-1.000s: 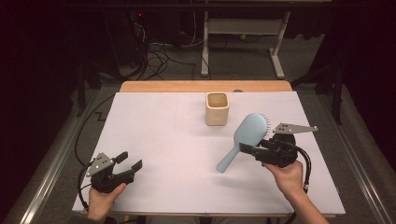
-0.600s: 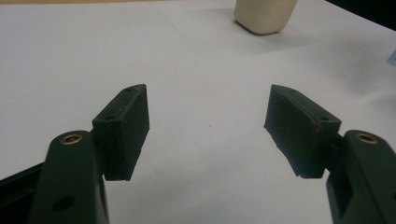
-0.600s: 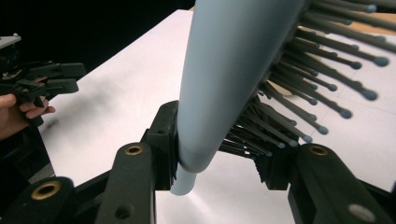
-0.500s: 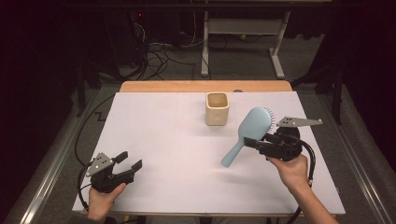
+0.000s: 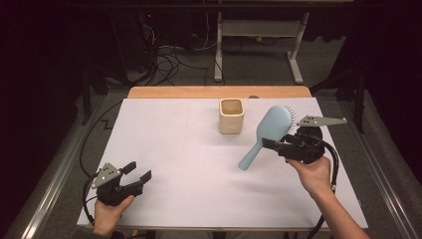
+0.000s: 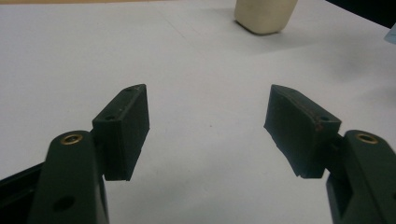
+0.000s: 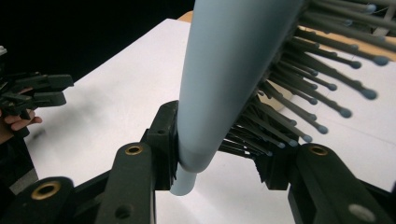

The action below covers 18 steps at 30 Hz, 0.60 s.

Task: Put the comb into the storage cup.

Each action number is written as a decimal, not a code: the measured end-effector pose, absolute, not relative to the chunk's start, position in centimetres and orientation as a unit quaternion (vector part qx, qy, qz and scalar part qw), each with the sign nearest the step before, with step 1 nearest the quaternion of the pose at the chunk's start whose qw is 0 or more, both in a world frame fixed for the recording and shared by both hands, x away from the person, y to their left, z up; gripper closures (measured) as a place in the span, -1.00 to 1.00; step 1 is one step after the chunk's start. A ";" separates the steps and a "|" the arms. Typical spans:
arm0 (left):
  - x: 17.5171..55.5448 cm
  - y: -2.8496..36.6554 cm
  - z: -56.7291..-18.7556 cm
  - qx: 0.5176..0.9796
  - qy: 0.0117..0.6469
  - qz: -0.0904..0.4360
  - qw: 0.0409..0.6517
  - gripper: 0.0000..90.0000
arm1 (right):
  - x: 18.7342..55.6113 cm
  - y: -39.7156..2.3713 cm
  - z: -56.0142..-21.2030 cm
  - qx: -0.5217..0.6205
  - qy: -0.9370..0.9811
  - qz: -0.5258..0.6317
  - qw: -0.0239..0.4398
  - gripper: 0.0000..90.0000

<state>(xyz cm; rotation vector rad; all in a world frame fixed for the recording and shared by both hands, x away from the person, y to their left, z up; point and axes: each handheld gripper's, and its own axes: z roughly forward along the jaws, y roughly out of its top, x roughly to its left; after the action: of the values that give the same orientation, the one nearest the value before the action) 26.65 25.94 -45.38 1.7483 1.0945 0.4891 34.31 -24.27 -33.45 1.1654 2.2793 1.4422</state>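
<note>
A light blue hairbrush (image 5: 272, 126) hangs tilted above the white table (image 5: 174, 144), its handle pointing down to the left. My right gripper (image 5: 269, 145) is shut on it where the head meets the handle. In the right gripper view the jaws clamp the brush (image 7: 224, 70) across its back and its grey bristles, and the right gripper (image 7: 217, 163) is off the tabletop. My left gripper (image 5: 138, 172) rests at the table's near left, open, with nothing between its jaws (image 6: 208, 126).
A cream square cup (image 5: 231, 115) stands upright at the far middle of the table, just left of the brush head; it is also at the top of the left gripper view (image 6: 265, 14). A wooden strip (image 5: 219, 92) edges the far side.
The right hand has lifted the hairbrush a little and carried it toward the far right, closer to the cup's level. The left gripper has stayed put.
</note>
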 end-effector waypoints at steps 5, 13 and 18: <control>26.6 25.9 -45.4 0.720 0.450 0.201 0.488 -0.30 | 34.7 -24.5 -33.0 0.398 0.768 0.491 0.106 0.28; 26.6 25.9 -45.4 0.720 0.450 0.201 0.489 -0.30 | 35.4 -24.6 -32.4 0.402 0.766 0.490 0.110 0.28; 26.6 25.9 -45.4 0.720 0.450 0.201 0.489 -0.30 | 35.9 -24.5 -32.2 0.404 0.764 0.490 0.110 0.28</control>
<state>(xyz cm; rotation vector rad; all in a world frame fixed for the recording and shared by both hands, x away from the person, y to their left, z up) 26.64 25.95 -45.38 1.7488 1.0941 0.4885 35.90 -24.51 -32.23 1.1862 2.2464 1.4411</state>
